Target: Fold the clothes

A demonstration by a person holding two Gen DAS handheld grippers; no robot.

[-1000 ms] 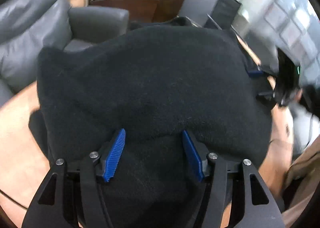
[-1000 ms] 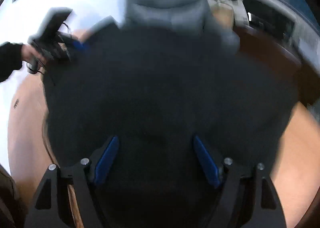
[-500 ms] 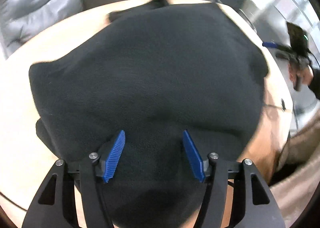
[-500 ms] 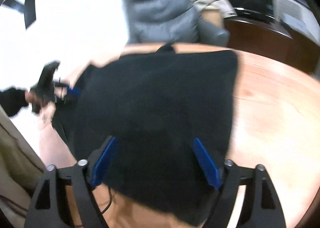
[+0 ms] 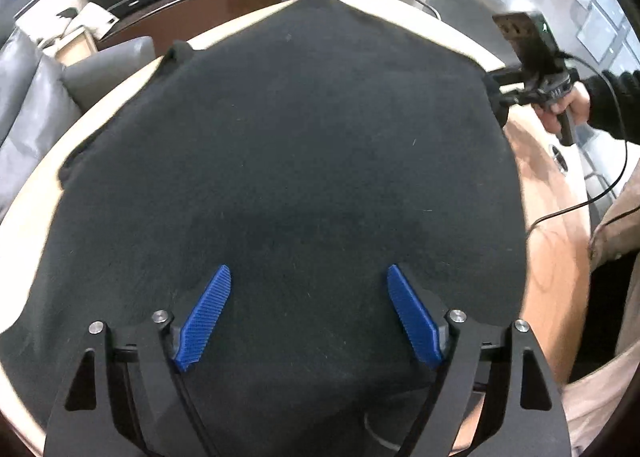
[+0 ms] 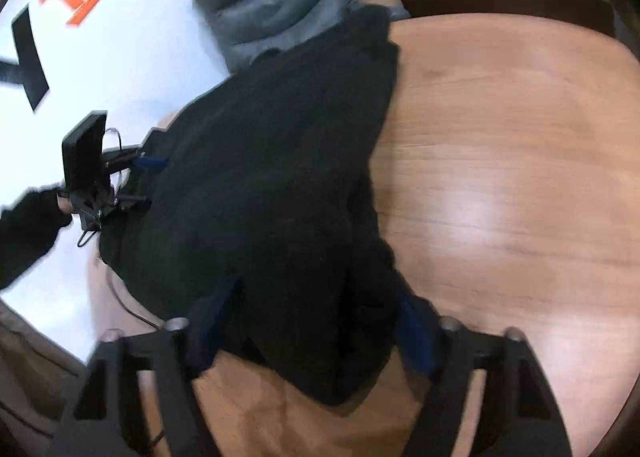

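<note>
Even indoor light; glare on the counter [image 6: 500, 193]; right view motion-blurred, tongs [image 6: 316, 321] smeared; fisheye-curved edges.

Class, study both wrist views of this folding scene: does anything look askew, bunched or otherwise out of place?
Yes. The black garment lies unevenly on the wooden table: its far end droops over the table edge toward the grey sofa, and near the right gripper the cloth is bunched in thick folds.
</note>
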